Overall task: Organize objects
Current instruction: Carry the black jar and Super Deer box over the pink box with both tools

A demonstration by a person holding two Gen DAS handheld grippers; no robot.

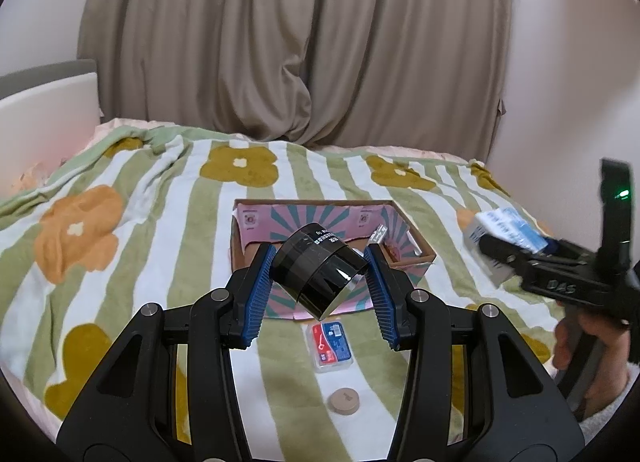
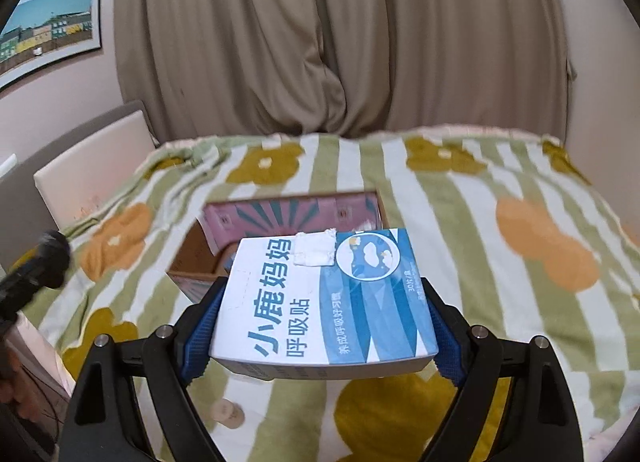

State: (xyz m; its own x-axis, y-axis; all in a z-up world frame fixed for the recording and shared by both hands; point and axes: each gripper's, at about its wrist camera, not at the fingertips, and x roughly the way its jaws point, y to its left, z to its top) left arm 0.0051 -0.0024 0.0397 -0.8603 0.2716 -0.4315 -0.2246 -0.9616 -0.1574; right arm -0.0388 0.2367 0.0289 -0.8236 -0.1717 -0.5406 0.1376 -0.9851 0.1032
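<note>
My left gripper [image 1: 320, 258] is shut on a black round jar [image 1: 318, 274], tilted, held above the near edge of an open cardboard box [image 1: 416, 240] with a pink patterned lining. My right gripper [image 2: 324, 290] is shut on a flat blue-and-white box with Chinese print [image 2: 324, 294], held above the bed to the right of the cardboard box [image 2: 292, 214]. In the left wrist view the right gripper [image 1: 492, 246] and its blue-and-white box [image 1: 504, 230] show at the right edge. The left gripper shows blurred at the left edge of the right wrist view [image 2: 36, 266].
A small red-and-blue plastic packet [image 1: 330, 346] and a round wooden disc [image 1: 343, 402] lie on the striped floral blanket [image 1: 160, 242] in front of the cardboard box. Some small items lie inside the box. Curtains and a wall stand behind the bed.
</note>
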